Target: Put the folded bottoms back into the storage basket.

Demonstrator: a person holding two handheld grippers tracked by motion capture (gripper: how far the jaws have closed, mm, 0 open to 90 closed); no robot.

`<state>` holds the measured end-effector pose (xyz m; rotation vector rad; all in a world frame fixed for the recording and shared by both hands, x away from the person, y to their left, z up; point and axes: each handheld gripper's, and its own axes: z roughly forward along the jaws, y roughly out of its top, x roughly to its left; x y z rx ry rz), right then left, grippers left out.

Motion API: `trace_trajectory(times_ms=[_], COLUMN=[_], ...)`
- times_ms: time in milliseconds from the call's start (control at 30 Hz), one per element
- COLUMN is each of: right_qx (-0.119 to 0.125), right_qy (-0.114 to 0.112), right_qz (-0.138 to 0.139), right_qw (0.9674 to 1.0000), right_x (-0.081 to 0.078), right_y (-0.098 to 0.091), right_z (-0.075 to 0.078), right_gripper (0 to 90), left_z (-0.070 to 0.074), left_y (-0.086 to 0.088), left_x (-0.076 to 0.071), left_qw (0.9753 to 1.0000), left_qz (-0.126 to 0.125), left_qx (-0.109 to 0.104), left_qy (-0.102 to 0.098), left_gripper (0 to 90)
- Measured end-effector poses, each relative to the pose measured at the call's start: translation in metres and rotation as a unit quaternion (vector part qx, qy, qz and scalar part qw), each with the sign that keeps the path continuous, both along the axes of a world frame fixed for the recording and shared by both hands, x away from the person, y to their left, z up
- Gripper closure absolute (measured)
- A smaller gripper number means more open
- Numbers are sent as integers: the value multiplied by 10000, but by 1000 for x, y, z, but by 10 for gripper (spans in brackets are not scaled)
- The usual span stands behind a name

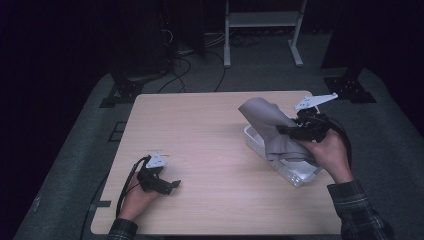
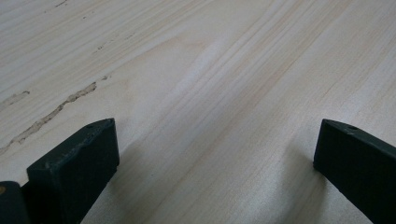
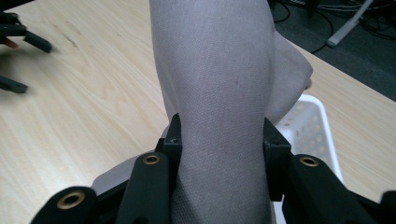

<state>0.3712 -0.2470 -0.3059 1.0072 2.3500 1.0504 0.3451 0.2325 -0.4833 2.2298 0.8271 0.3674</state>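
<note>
While clamped in right claw (image 3: 219, 140), grey cloth (image 3: 219, 84)

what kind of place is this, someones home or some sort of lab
Most likely a lab or recording room, not a home: a bare wooden table on grey carpet, loose cables across the floor, and dark equipment stands and a metal frame behind it.

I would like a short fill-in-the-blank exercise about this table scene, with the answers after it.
1. The right gripper is shut on a grey ____.
2. The cloth hangs over a white ____.
3. The left gripper has its fingers ____, with nothing between them.
4. The table top is made of light ____.

Missing words: cloth; basket; open; wood
</note>
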Motion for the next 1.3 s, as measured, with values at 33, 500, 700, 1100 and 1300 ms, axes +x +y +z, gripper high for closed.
trace_trajectory(times_ms=[33,500,700,1100,1300], right_qx=[14,3,-46,-267,-460], right_qy=[9,59,120,199,380], right_qz=[-34,-286,-226,-138,-96], right_qw=[10000,9996,9997,9994,9982], right_x=[2,19,26,38,45], right_y=[-2,-28,-33,-40,-40], right_z=[-1,-14,-24,-48,-68], right_gripper=[632,632,631,630,629], left_z=[0,0,0,0,0], left_y=[0,0,0,0,0], left_x=[0,0,0,0,0], left_qw=[10000,10000,10000,10000,10000], left_qz=[1,13,15,3,4], left_qx=[-3,-24,-25,-7,-7], left_qy=[3,-5,-8,-6,-6], left_gripper=[0,0,0,0,0])
